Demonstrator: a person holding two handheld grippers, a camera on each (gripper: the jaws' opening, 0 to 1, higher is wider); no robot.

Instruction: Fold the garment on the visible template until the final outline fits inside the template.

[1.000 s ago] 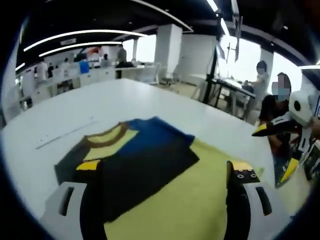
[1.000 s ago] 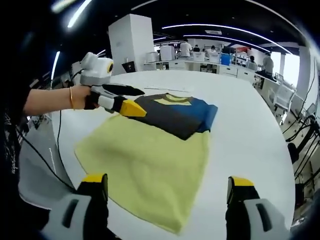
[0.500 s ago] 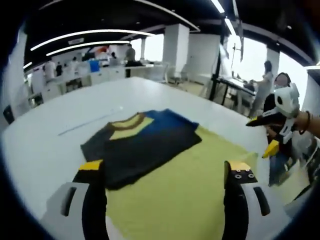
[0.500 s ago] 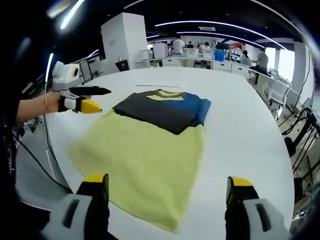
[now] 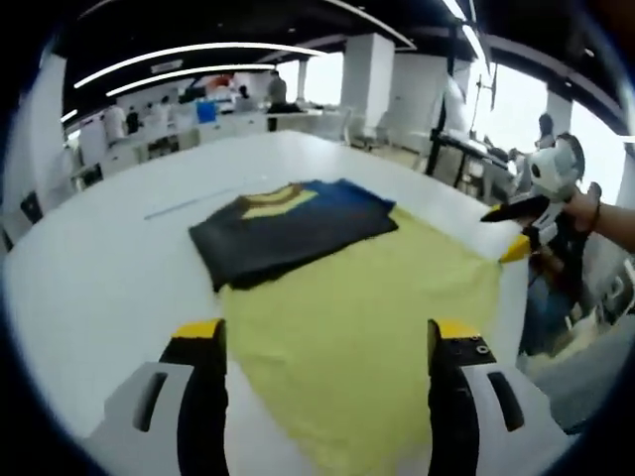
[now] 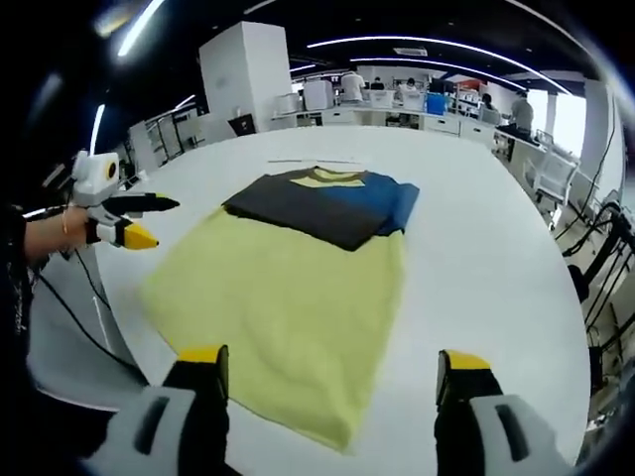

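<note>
With the folded dark-and-blue garment [image 6: 322,205] lying at center frame on the far end of the yellow template [image 6: 288,307], both the left gripper [image 5: 327,342] and right gripper [image 6: 327,369] hover open-jawed and empty, and should check edges before stopping.

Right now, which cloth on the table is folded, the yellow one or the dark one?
The dark shirt with the blue part and yellow collar is folded. The yellow cloth lies spread flat, partly under it.
</note>
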